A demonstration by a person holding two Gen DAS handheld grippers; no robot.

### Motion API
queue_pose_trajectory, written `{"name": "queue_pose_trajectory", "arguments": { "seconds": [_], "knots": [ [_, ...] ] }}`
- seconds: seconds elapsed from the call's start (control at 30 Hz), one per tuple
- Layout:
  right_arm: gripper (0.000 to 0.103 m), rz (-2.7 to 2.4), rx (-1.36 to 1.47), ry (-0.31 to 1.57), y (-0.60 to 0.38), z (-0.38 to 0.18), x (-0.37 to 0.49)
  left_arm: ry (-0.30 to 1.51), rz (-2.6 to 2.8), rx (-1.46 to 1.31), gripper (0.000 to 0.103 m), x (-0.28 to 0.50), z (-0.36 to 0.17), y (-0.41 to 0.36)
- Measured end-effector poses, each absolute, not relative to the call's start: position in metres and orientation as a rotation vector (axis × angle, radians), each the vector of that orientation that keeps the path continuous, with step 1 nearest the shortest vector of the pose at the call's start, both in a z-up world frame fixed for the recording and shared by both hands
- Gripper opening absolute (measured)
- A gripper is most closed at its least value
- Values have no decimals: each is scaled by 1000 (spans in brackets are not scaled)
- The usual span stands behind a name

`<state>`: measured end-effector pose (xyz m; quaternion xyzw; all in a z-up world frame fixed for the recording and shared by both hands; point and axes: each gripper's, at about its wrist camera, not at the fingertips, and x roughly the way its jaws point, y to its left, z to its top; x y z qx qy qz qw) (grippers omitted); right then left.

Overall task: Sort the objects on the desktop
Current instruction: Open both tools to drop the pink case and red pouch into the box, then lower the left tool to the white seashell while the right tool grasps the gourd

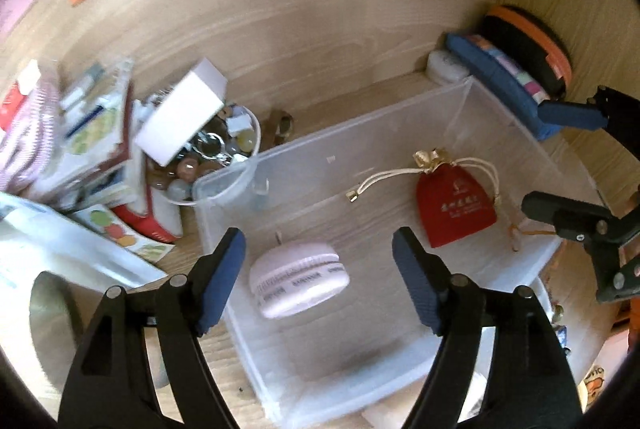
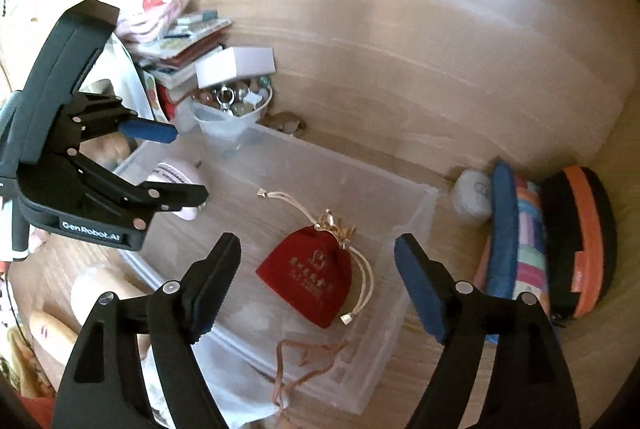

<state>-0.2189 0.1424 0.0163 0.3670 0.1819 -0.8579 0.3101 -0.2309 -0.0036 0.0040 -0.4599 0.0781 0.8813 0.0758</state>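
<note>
A clear plastic bin (image 1: 304, 149) (image 2: 416, 205) stands on the wooden desk. Inside lie a pink round case (image 1: 300, 279) (image 2: 178, 173) and a red drawstring pouch (image 1: 454, 207) (image 2: 310, 279). My left gripper (image 1: 320, 277) is open and empty, hovering over the bin with the pink case between and below its fingers. It also shows in the right wrist view (image 2: 184, 163). My right gripper (image 2: 318, 285) is open and empty above the red pouch. It shows at the right edge of the left wrist view (image 1: 560, 161).
A bowl of beads and trinkets (image 1: 212, 157) (image 2: 236, 101) with a white box (image 1: 184, 113) on it stands behind the bin. A stack of books and packets (image 1: 76, 133) lies left. A blue pencil case (image 2: 504, 229), an orange-black pouch (image 2: 580, 241) and a white round item (image 2: 472, 197) lie right.
</note>
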Motion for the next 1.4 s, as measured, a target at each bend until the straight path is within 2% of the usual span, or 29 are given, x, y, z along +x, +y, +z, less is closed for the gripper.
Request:
{"name": "queue_pose_trajectory", "arguments": {
  "seconds": [0.07, 0.13, 0.47, 0.7, 1.0, 1.2, 1.4],
  "knots": [
    [77, -2281, 952, 472, 147, 22, -215, 226, 2672, -1358, 92, -224, 13, -6],
    [77, -2288, 937, 451, 155, 26, -212, 209, 2703, -1328, 95, -222, 18, -3],
    [82, -2311, 798, 367, 179, 54, -158, 140, 2767, -1206, 96, -160, 48, -24],
    [82, -2358, 760, 423, 183, 47, -135, 100, 2854, -1134, 99, -116, 49, -46],
    [82, -2374, 840, 420, 204, 21, -125, 88, 2860, -1243, 99, -84, 16, -79],
    [82, -2358, 907, 388, 219, 2, -120, 39, 2821, -1339, 99, -89, -16, -90],
    [82, -2303, 975, 403, 221, -20, -112, 76, 2764, -1424, 99, -103, -49, -84]
  ]
}}
